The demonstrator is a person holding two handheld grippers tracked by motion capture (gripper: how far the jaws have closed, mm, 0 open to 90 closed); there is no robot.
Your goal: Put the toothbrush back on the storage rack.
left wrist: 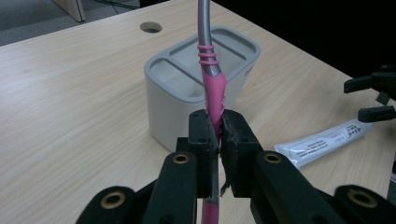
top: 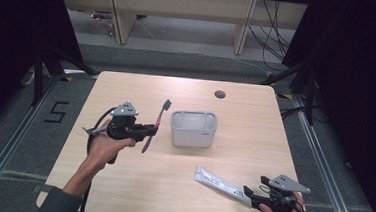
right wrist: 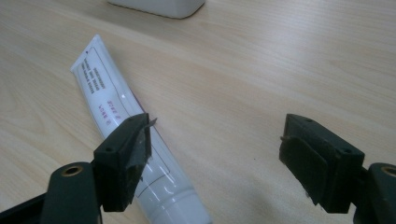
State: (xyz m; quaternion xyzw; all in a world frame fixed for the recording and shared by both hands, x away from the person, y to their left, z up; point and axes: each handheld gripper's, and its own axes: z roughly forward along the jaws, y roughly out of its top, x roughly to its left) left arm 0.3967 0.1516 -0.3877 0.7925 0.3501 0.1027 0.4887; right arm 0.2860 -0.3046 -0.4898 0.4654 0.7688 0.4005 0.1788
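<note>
- The table [top: 120,181] carries a grey holder [top: 193,129] at its middle; both of its compartments look empty, so nothing seems stowed yet.
- The toothpaste tube [top: 220,184] lies flat near the front edge, not yet picked up.
- The toothbrush [top: 155,124] is off the table, just left of the holder, bristles up.
- The left gripper [top: 150,129] is clamped on the toothbrush's pink handle, with the forearm angled in from the lower left.
- The right gripper [right wrist: 215,154] hangs low, jaws wide apart, one jaw over the tube.
</note>
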